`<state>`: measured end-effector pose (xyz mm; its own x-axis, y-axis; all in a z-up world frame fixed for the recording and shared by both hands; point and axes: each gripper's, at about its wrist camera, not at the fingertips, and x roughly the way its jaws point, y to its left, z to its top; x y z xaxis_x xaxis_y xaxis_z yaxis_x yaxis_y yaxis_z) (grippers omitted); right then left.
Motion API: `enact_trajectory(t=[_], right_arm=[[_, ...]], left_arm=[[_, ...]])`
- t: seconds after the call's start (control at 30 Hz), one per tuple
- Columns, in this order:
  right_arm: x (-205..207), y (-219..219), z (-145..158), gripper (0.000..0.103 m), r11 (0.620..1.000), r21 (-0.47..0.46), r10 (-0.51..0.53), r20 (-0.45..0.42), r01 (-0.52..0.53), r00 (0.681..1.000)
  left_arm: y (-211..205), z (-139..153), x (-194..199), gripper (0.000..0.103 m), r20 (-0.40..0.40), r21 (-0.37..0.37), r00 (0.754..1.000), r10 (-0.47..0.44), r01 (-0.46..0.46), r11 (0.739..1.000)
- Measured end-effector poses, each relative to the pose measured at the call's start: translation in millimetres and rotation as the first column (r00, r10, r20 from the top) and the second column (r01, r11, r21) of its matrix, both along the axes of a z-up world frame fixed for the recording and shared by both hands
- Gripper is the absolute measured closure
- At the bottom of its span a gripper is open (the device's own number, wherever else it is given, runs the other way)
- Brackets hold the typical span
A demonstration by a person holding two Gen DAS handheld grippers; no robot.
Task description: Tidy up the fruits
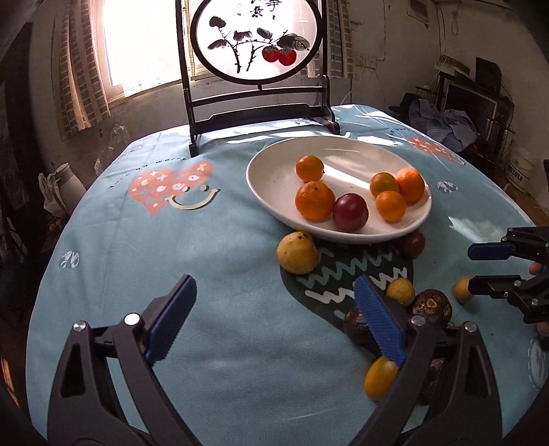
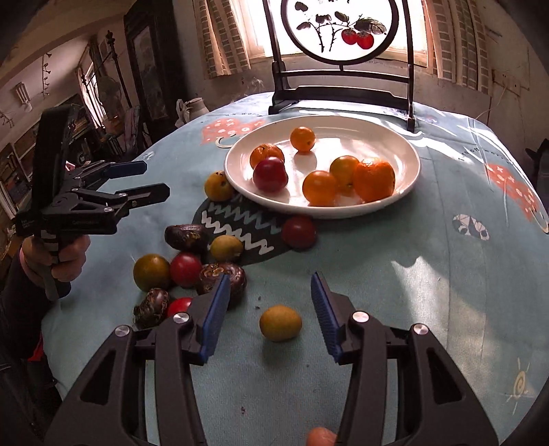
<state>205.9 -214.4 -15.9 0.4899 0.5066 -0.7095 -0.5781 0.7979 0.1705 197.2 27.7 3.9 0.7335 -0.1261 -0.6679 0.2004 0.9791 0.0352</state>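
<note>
A white plate [image 1: 274,161] [image 2: 405,151] holds several oranges [image 1: 314,200] [image 2: 374,179] and one red fruit [image 1: 350,211] [image 2: 270,174]. A yellow pear-like fruit [image 1: 298,252] [image 2: 218,186] and a red fruit [image 1: 413,243] [image 2: 299,231] lie against the plate's near rim. A loose pile of dark, red and yellow fruits [image 2: 192,264] lies on the cloth. My right gripper [image 2: 269,310] is open, its fingers either side of a small yellow fruit [image 2: 280,323]. My left gripper [image 1: 274,319] is open and empty above bare cloth, left of the pile; it also shows in the right wrist view [image 2: 156,180].
A dark wooden stand with a round painted screen [image 1: 257,37] [image 2: 339,27] stands behind the plate. The round table wears a light blue printed cloth [image 1: 137,240] [image 2: 446,274]. A white jug [image 1: 65,185] sits beyond the table's left edge.
</note>
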Motion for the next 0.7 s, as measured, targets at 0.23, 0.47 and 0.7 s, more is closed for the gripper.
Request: enact_trajectory(t=[0.23, 0.47, 0.7], right_arm=[[0, 3, -13, 0.053, 0.999, -0.038, 0.005, -0.047, -0.007, 0.999], [3, 1, -18, 0.053, 0.999, -0.05, -0.004, -0.085, 0.0, 0.996], [8, 0, -23, 0.075, 0.999, -0.052, -0.017, -0.118, 0.011, 0.993]], left_arm=[[-2, -3, -13, 0.008, -0.007, -0.001, 1.0, -0.024, 0.024, 1.0], [8, -6, -15, 0.008, -0.036, -0.046, 0.999, -0.021, 0.02, 0.999], [16, -7, -15, 0.008, -0.072, -0.11, 0.997, -0.039, 0.031, 0.993]])
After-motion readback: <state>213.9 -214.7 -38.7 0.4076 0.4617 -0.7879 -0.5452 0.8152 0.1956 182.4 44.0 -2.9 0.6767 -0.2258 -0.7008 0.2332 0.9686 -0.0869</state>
